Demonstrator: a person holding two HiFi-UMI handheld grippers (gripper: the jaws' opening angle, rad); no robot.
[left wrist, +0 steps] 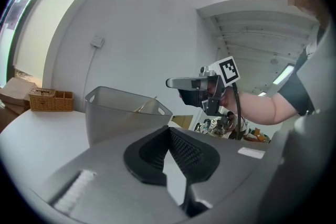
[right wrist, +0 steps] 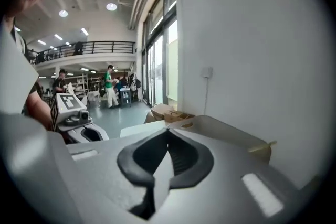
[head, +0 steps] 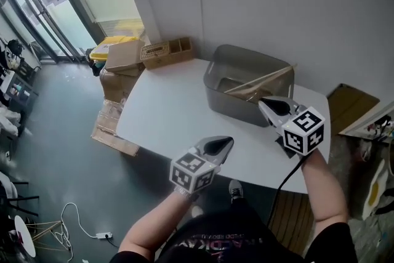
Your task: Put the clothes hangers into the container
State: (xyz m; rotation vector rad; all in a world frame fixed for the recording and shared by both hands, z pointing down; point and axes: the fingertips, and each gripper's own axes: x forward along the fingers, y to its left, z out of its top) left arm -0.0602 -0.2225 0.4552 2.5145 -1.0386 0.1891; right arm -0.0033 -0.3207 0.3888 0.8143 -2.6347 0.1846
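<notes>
Head view looks down on a white table (head: 166, 114) set against a white wall. A grey plastic container (head: 237, 109) stands near its far right corner. Cardboard boxes (head: 123, 58) are stacked on the floor off the far left corner, and a wicker basket (head: 166, 52) sits at that same corner, just beside them. Light wooden clothes hangers (head: 258, 81) lie inside the container, with one end poking up over its right rim; I cannot tell how many there are. The right gripper (head: 266, 105) hangs at the container's near right rim, its jaws pressed together with nothing between them. The left gripper (head: 226, 143) hovers over the table's near edge, well apart from the container, its jaws also closed and empty.
</notes>
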